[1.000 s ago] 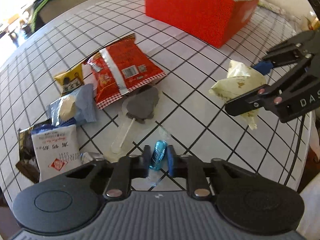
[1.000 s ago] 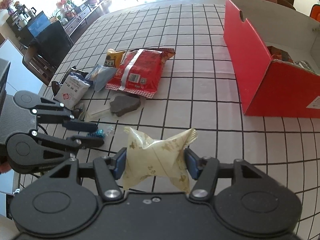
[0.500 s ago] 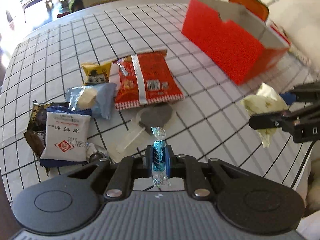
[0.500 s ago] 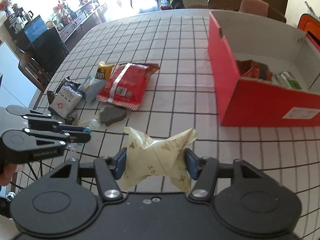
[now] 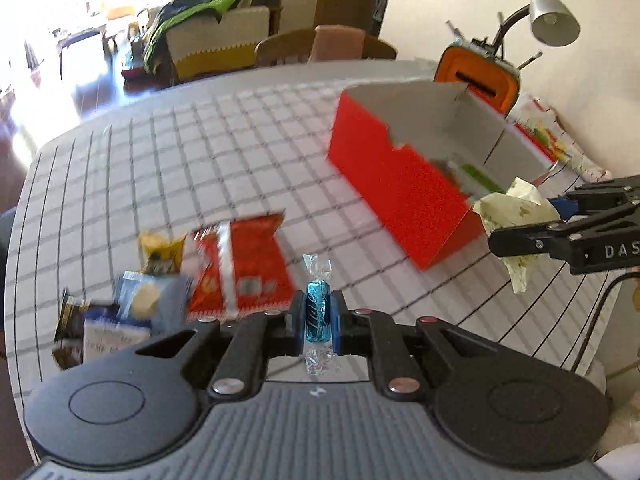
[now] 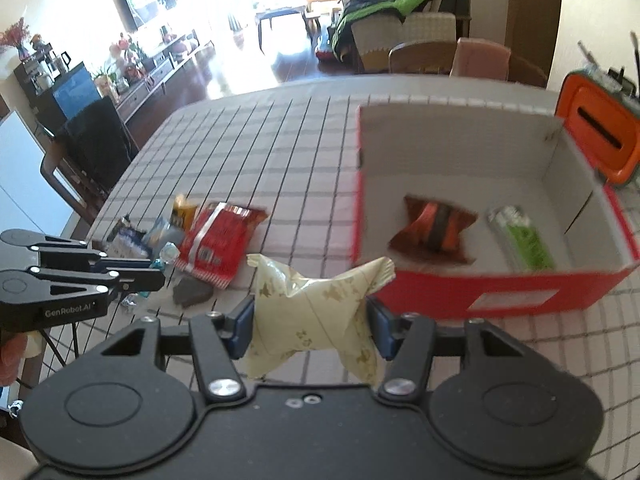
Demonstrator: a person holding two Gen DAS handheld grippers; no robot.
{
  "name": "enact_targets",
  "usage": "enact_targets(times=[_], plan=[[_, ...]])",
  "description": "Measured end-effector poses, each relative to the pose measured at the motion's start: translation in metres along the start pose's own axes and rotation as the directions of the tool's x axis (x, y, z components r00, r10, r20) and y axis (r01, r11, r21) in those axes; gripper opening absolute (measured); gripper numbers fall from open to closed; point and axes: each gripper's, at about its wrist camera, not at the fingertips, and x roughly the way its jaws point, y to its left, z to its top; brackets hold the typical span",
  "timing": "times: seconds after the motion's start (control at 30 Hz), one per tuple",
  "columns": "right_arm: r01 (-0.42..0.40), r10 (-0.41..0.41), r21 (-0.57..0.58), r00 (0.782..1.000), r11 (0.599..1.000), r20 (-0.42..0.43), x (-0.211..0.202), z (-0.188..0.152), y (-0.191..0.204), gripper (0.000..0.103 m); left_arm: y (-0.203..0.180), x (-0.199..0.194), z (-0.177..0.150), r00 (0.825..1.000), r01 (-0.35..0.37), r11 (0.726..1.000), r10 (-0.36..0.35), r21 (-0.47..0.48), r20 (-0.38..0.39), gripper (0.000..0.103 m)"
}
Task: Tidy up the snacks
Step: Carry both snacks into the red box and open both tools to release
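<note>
My left gripper (image 5: 317,317) is shut on a blue foil candy (image 5: 318,312) and holds it above the checked table. My right gripper (image 6: 311,326) is shut on a pale cream snack packet (image 6: 316,316), raised just in front of the red box (image 6: 472,292). The red box (image 5: 400,188) is open on top and holds a brown-orange packet (image 6: 434,228) and a green bar (image 6: 524,238). A red chip bag (image 5: 244,268) and several small packets (image 5: 132,304) lie on the table at the left. The right gripper also shows in the left wrist view (image 5: 532,224), the left gripper in the right wrist view (image 6: 156,270).
A dark ice-cream-shaped snack (image 6: 192,292) lies by the red bag (image 6: 218,244). An orange container (image 6: 596,136) and a desk lamp (image 5: 552,16) stand behind the box. Chairs (image 6: 448,58) line the table's far edge.
Both grippers have risen and tilted up with their snacks held. The right gripper has moved closer to the red box, whose inside now shows.
</note>
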Motion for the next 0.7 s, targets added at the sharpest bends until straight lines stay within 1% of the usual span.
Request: enact_targets(times=[0.07,0.2,0.43,0.53,0.7], plan=[[0.005,-0.005,-0.004,1.000,1.000,0.019,-0.005,0.008,-0.013,0.057,-0.011,0.002,0.011,1.000,-0.016,1.000,0.016,0.023,0.019,0.012],[0.026,-0.025,-0.017,0.999,1.000,0.042,-0.007,0.022,-0.039,0.057,-0.030,0.008,0.037,0.999,-0.020,1.000,0.019,0.020,0.043,0.012],[0.047,-0.046,-0.014,0.998,0.999,0.038,0.000,0.039,-0.090,0.057,-0.074,0.028,0.078,0.997,-0.032,0.999,0.030,0.030,0.073,0.012],[0.065,-0.064,-0.026,0.998,0.998,0.028,0.006,0.043,-0.111,0.057,-0.093,0.040,0.093,0.997,-0.036,0.999,0.033,0.035,0.069,0.012],[0.095,-0.096,-0.038,0.995,0.995,-0.003,0.015,0.050,-0.141,0.057,-0.119,0.066,0.115,0.999,-0.039,0.999,0.038,0.024,0.033,0.012]])
